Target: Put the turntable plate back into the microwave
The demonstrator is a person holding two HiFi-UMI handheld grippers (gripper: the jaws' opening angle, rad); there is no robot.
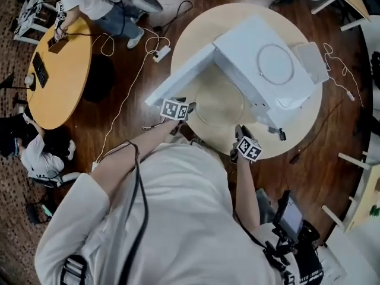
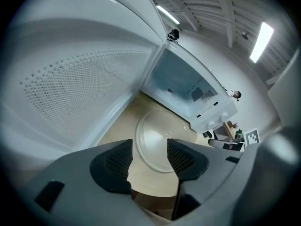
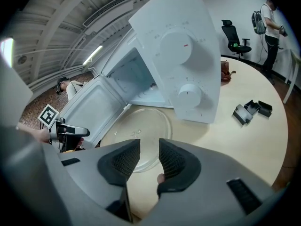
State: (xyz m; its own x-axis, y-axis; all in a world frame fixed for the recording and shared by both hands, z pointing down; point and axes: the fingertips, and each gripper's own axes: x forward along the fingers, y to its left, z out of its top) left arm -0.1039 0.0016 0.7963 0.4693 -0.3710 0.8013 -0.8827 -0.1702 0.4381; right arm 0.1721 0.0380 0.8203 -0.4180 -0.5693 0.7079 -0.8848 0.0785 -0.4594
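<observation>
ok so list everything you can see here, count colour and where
microwave: one, white, on the round table, door open
turntable plate: one, clear glass, flat on the table before the open microwave
round table: one, beige, under the microwave
second table: one, yellow-orange, left in the head view
power strip: one, white, on the floor between the tables
office chair: one, black, beyond the round table
small parts: about two, grey-black, on the table right of the microwave
left hand-held gripper: one, grey, jaws apart, empty, facing the plate
right hand-held gripper: one, grey, jaws apart, empty, facing the plate
</observation>
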